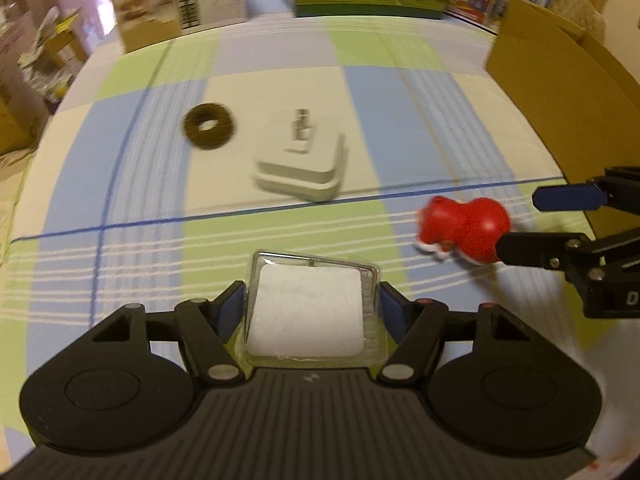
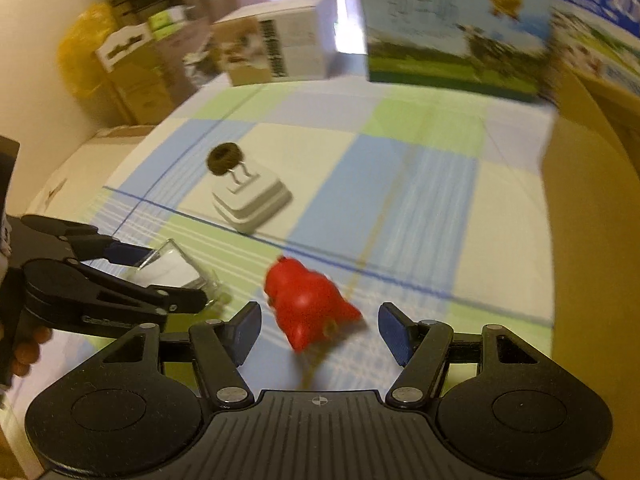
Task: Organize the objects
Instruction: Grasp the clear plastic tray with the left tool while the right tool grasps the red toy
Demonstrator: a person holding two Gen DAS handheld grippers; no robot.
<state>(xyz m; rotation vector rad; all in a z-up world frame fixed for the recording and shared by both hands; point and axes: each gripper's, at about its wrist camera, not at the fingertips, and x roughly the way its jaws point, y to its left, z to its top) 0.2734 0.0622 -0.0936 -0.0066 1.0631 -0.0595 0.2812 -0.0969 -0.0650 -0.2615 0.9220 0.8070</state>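
Clear plastic case (image 1: 310,312) sits clamped in the left tool (image 1: 312,300) while the right tool (image 2: 320,330), fingers apart, straddles the red toy (image 2: 310,312), apparently ready to close.

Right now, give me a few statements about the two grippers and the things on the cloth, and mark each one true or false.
1. The left gripper grips a clear plastic case. True.
2. The right gripper is clamped on the red toy. False: its fingers stand open either side of it.
3. The brown ring sits on the white charger. False: it lies beside it on the cloth.
4. A cardboard box stands at the cloth's right edge. True.
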